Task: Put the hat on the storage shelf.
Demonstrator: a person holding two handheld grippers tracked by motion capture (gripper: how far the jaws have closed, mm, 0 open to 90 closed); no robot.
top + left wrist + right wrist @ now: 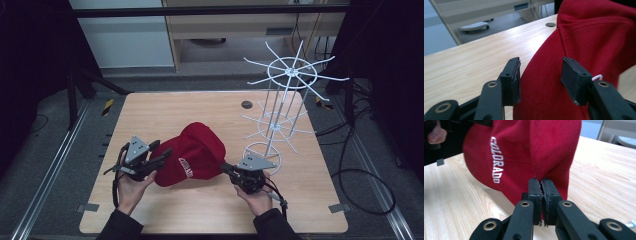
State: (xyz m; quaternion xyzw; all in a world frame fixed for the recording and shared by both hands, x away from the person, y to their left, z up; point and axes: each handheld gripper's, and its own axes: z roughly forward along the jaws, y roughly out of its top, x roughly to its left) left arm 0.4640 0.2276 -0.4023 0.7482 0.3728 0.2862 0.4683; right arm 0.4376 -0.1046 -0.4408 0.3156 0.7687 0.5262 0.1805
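Red cap (196,152) sat left of the white wire rack (283,107), right gripper (226,168) clamped on its fabric edge, left gripper (162,152) released with jaws astride the crown; regrip squarely before lifting toward the rack.

1 red cap (197,152), 1 white wire rack (287,95), 1 table (150,107), 2 tools.
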